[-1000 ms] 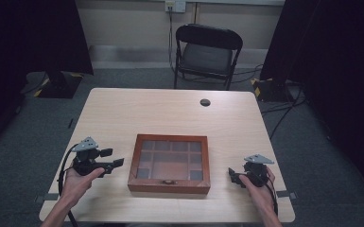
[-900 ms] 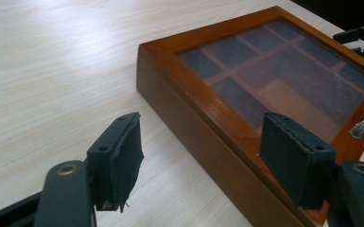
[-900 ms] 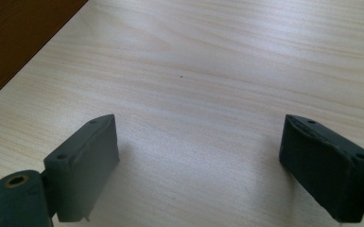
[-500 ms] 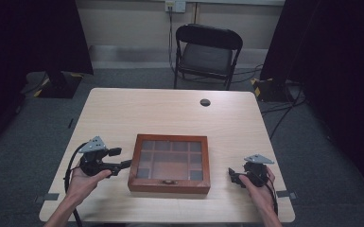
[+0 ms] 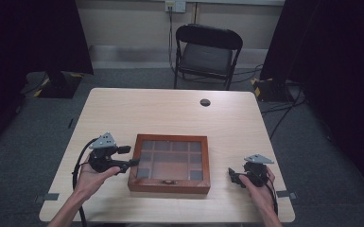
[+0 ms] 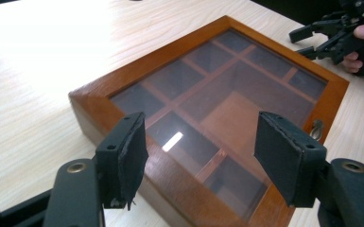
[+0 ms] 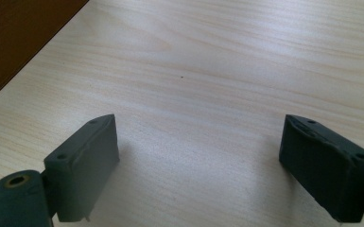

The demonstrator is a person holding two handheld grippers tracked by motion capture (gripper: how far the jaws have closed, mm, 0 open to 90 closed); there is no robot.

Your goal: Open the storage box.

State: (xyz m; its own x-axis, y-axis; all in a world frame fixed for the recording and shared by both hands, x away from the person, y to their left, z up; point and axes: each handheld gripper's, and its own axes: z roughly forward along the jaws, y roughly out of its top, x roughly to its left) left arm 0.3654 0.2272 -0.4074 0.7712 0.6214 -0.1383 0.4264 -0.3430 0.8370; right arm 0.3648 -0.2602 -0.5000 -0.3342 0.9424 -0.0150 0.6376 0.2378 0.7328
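The left tool (image 5: 133,156) has just been closing its jaws a little, yet they stand well apart with nothing gripped, poised over the near-left corner of the wooden box (image 6: 227,113). The box sits closed at the tabletop's (image 5: 170,113) near middle. Best to settle squarely on the lid's edge before squeezing. The right tool (image 5: 232,176) waits wide open and empty, to the box's right.

The high view looks forward and down over the whole tabletop (image 5: 170,113). Each gripper view rides low and close; the left's shares the glass-lidded wooden box (image 6: 227,94) with it.
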